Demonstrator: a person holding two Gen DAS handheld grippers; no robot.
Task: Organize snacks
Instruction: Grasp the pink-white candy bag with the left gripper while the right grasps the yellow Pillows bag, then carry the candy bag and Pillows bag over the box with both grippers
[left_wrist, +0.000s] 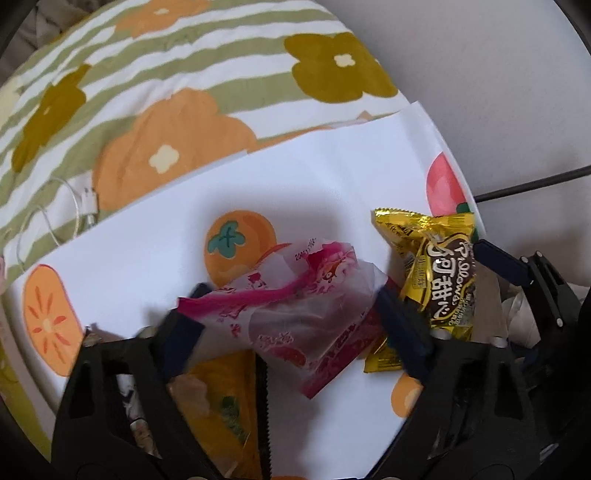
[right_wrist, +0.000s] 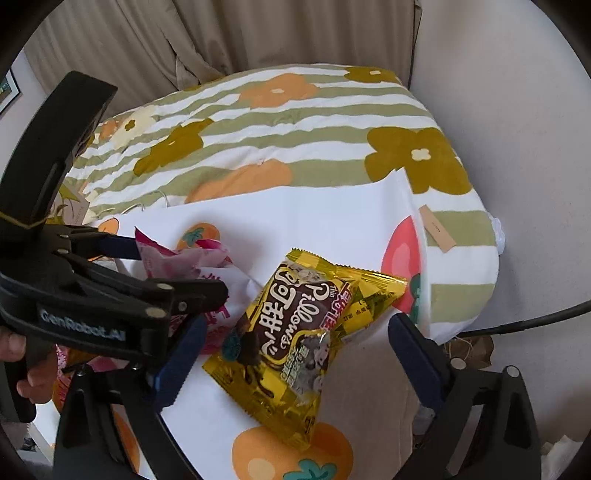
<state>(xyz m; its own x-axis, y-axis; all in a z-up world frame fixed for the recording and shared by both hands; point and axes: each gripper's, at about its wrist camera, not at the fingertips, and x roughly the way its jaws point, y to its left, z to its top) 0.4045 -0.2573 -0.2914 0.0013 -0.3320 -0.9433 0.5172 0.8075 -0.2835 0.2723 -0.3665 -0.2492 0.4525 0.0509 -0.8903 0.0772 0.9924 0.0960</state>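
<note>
On the white persimmon-print cloth, you are working with open room mostly toward its far edge, where bare white is stretching up to the striped flower quilt. Its right edge is dropping off just beyond the yellow packet, with pale wall and a black cable lying past it. To the left, a white charging cable is resting on the quilt, just off the cloth's edge.

Three snack packets are showing: one pink-and-clear packet, one yellow Pillows packet, and one orange packet that is lying partly under your left tool. The pink and yellow packets are sitting side by side near the middle of the cloth, nearly touching. One tan label is lying on the quilt.

Your left tool is pointing steeply down over the pink packet, its blue fingers standing at either edge of the crumpled wrapper. They are meeting the film, but you cannot tell from this view whether they are pressing on it. Your left hand is wrapping the handle low at the frame's edge.

Your right tool is also angling down, its fingers standing wide apart and straddling the yellow packet. A clear gap is showing at the right finger, so nothing is being clamped.
</note>
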